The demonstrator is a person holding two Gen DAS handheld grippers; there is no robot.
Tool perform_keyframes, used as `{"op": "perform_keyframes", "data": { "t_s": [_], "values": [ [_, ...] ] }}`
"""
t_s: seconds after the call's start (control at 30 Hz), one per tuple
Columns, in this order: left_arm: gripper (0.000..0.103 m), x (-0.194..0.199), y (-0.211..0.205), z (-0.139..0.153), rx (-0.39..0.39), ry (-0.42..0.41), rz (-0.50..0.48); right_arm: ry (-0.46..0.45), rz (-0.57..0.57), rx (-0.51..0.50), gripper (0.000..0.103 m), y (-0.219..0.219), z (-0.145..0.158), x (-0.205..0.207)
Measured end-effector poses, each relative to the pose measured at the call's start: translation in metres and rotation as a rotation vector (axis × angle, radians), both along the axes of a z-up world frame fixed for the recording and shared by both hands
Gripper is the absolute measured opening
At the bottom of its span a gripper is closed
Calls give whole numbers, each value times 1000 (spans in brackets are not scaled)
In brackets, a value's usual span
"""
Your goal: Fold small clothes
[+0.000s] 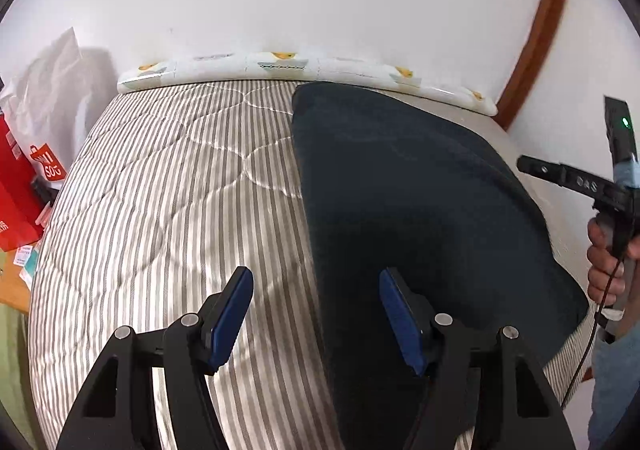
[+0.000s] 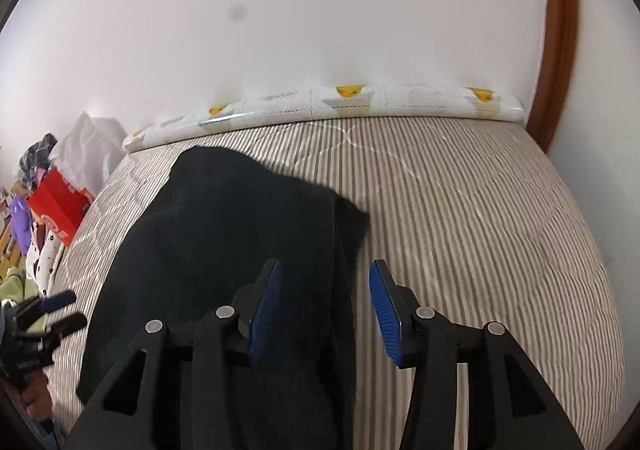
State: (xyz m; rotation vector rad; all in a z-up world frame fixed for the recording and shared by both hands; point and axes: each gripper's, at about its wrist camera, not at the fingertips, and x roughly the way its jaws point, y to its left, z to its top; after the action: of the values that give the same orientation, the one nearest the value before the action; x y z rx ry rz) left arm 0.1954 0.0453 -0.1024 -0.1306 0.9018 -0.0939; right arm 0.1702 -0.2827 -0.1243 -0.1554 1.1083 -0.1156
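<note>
In the left wrist view, the striped quilt (image 1: 168, 186) fills most of what you see, and the dark garment (image 1: 400, 190) lies flat on its right half. The long axis of the garment runs from near to far, and its straight left edge goes almost along the middle of the bed. To the left of this edge you have wide bare quilt; this is your free room, I think, if the next fold goes to that side. At the far end the white patterned pillow (image 1: 304, 66) lies along the wall, so there is little room there. Off the left side of the bed stands a red box (image 1: 16, 190) with other clutter.

Your left gripper (image 1: 316, 314) hangs over the near part of that left edge, with the jaws spread and nothing between the pads. One finger is above the stripes and the other above the dark cloth.

In the right wrist view, your right gripper (image 2: 324, 310) is over the near right edge of the garment, where a fold line runs far and near. Its jaws stand apart and the pads do not press the cloth. To the right of it the quilt is bare until the bed edge.

Both grippers are near the garment, each one at its own side, so each edge belongs to the nearer hand.
</note>
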Motion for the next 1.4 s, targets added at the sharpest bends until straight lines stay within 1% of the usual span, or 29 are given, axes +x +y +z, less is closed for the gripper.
{"op": "perform_keyframes", "data": {
  "t_s": [0.1, 0.17, 0.23, 0.3, 0.33, 0.37, 0.4, 0.43, 0.47, 0.5, 0.53, 0.6, 0.67, 0.7, 0.77, 0.83, 0.97, 1.07, 1.1, 1.13, 1.23, 1.27, 1.3, 1.37, 1.4],
  "values": [
    [63, 13, 1, -4, -8, 8, -2, 53, -41, 49, 46, -6, -20, 36],
    [63, 18, 1, -6, -21, 12, -9, 78, -68, 79, 46, -12, -33, 52],
    [63, 22, 1, -7, -34, 6, -17, 101, -101, 147, 45, -21, -49, 70],
    [63, 26, 2, -10, -49, 13, -32, 137, -106, 202, 12, -26, -62, 81],
    [64, 27, 3, -10, -54, 18, -36, 161, -92, 216, 9, -25, -65, 84],
    [64, 27, 5, -10, -64, 18, -42, 141, -79, 218, 9, -25, -59, 83],
    [64, 27, 5, -10, -69, 19, -46, 76, -54, 215, 9, -26, -44, 77],
    [64, 27, 5, -9, -70, 20, -51, 43, -43, 212, 9, -27, -36, 74],
    [64, 27, 4, -9, -67, 21, -58, 9, -34, 230, 9, -33, -28, 70],
    [64, 27, 2, -9, -57, 20, -61, 6, -41, 246, 9, -37, -28, 72],
    [64, 28, 0, -9, -47, 19, -59, 24, -57, 252, 9, -41, -35, 76],
    [63, 25, -2, -6, -30, 16, -52, 117, -100, 226, 11, -44, -57, 85],
    [63, 18, -1, -3, -33, 10, -57, 132, -107, 207, 21, -42, -55, 85],
    [63, 14, 0, -2, -34, 7, -60, 100, -106, 198, 21, -40, -42, 77],
    [63, 4, 3, -1, -29, 2, -57, 57, -91, 166, 36, -36, -21, 57],
    [63, -4, 6, -1, -37, 2, -51, 44, -76, 138, 40, -34, -8, 36],
    [63, -24, 11, -5, -69, 12, -42, 54, -50, 139, 42, -31, 11, -21],
    [63, -37, 7, -6, -55, 6, -41, 55, -60, 176, 42, -31, 12, -56],
    [63, -39, 6, -6, -51, 0, -37, 39, -53, 203, 42, -30, 10, -68],
    [63, -40, 4, -6, -45, -6, -30, 32, -48, 213, 41, -28, 8, -72],
    [63, -42, -2, -4, -20, -18, -3, 50, -10, 233, 3, -22, -10, -75],
    [63, -44, -4, -3, -10, -25, 2, 46, -25, 208, 3, -24, -15, -75],
    [63, -47, -5, -1, -4, -27, 5, 17, -38, 204, 3, -27, -12, -76],
    [63, -53, -5, 2, -6, -27, 5, -46, -59, 239, 3, -37, -2, -83],
    [63, -56, -6, 2, -7, -29, -1, -47, -65, 248, 3, -39, 0, -85]
  ]
}}
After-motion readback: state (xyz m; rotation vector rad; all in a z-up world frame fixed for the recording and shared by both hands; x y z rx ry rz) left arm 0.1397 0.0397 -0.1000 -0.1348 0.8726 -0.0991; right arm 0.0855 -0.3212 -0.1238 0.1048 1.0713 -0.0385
